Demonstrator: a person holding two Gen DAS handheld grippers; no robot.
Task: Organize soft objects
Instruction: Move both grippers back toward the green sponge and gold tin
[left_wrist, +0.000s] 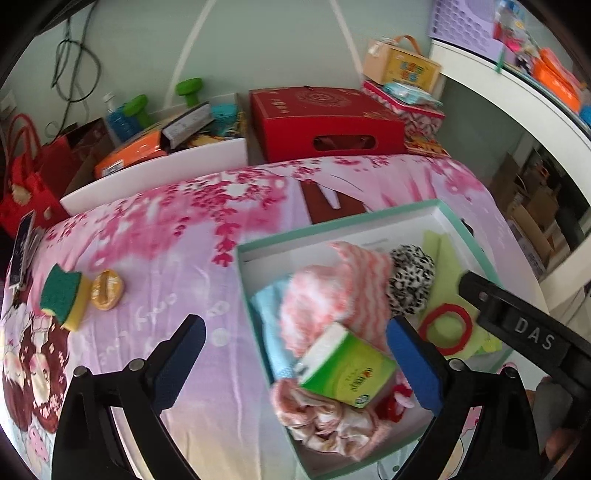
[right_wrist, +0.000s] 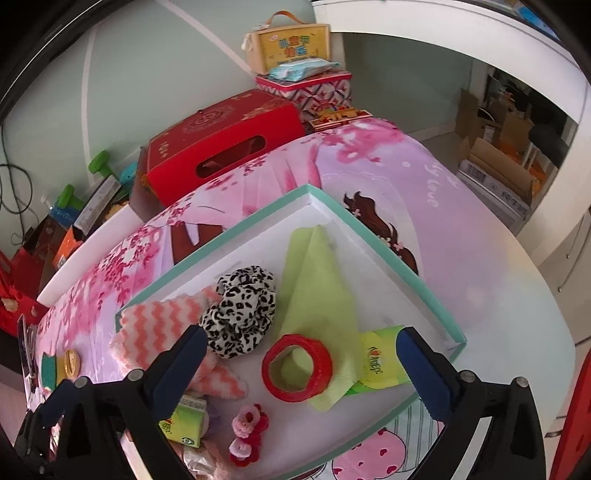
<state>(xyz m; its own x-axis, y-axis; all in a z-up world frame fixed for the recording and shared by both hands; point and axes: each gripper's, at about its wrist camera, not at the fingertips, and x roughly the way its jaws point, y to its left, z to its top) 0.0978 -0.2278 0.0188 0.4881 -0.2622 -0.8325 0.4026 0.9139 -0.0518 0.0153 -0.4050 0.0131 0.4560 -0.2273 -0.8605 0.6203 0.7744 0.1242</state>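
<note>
Pink flowers and cartoon faces cover the bed sheet (left_wrist: 155, 229), and it fills the middle of both views.

On the left of the left wrist view, a green and yellow sponge (left_wrist: 62, 299) lies on the sheet. Its long side runs up and down the frame. A small round orange thing (left_wrist: 107, 290) sits just beside it.

Low in the frame, the left gripper (left_wrist: 295, 365) is wide open and holds nothing. Its right finger hangs over the box.

Right of the middle sits a white box with a mint green rim (left_wrist: 332, 224). Its long side slants from the lower left to the upper right. Soft things are piled inside: a blue cloth (left_wrist: 267, 302), a pink and white zigzag cloth (left_wrist: 325, 291), a green tissue pack (left_wrist: 347, 367) tipped on top, a black and white spotted scrunchie (left_wrist: 412, 280), a red ring (left_wrist: 445, 326) and a light green cloth (left_wrist: 434, 243).

In the right wrist view, the right gripper (right_wrist: 301, 363) is also wide open and empty. The red ring (right_wrist: 297, 367) lies between its fingers, on the light green cloth (right_wrist: 314, 269). The scrunchie (right_wrist: 242, 310) is to the left of it.

A big red box (left_wrist: 325, 122) stands behind the bed at the top.
</note>
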